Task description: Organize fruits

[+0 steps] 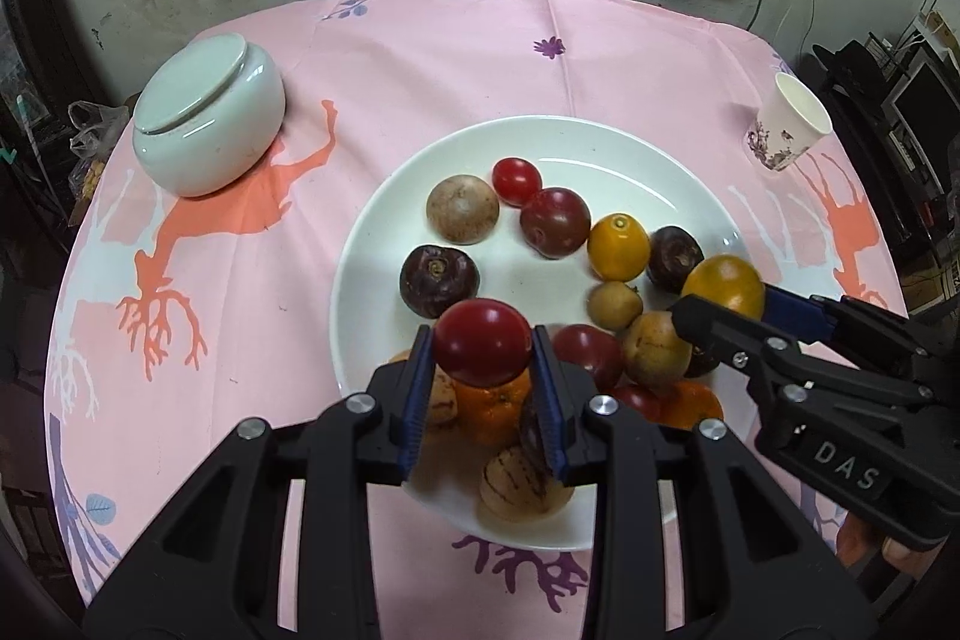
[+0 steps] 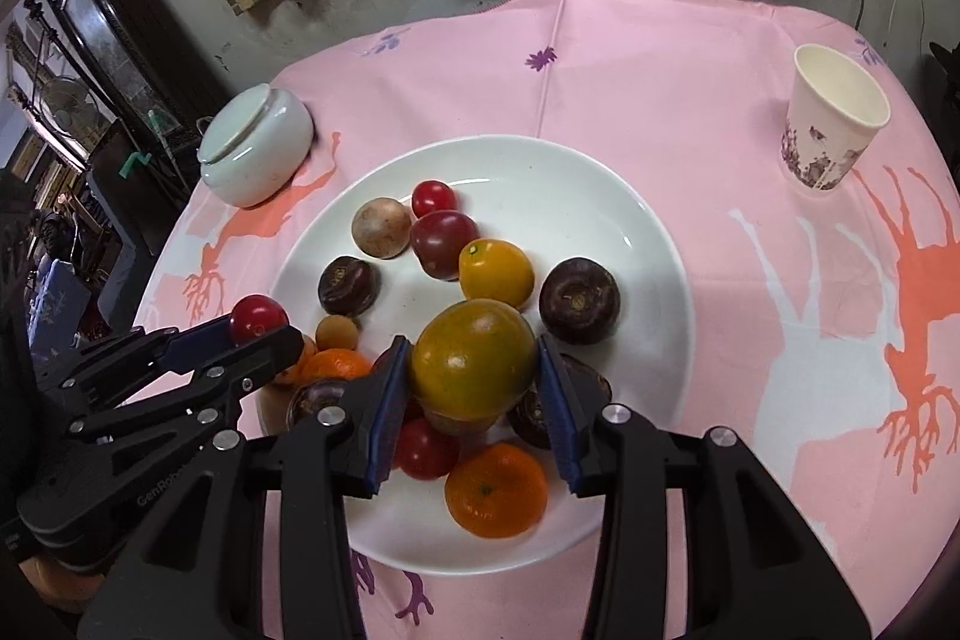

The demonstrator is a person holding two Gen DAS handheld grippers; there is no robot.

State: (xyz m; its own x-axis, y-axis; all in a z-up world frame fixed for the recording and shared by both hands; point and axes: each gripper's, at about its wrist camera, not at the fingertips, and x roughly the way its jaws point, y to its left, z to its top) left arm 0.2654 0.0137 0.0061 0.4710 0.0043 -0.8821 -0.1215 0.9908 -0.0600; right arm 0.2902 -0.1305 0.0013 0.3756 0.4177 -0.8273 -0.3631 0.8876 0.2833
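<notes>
Left tongs pinch a red tomato, blue pads pressed on both its sides, and it hangs just above the near-left part of the white plate. Right tongs clamp a yellow-green fruit the same way, held over the near middle of the plate, above the heap. From the left camera the right tongs come in from the right edge with that fruit at their tip; from the right camera the left tongs reach in from the left with the tomato at theirs. Under the two pairs lie an orange, another red tomato and dark purple fruits. Farther back on the plate sit a yellow fruit, a dark red tomato, a brown round fruit and a small red tomato. On the pink-clothed desk a lidded white jar stands far left, a paper cup far right, both apart from the plate.
</notes>
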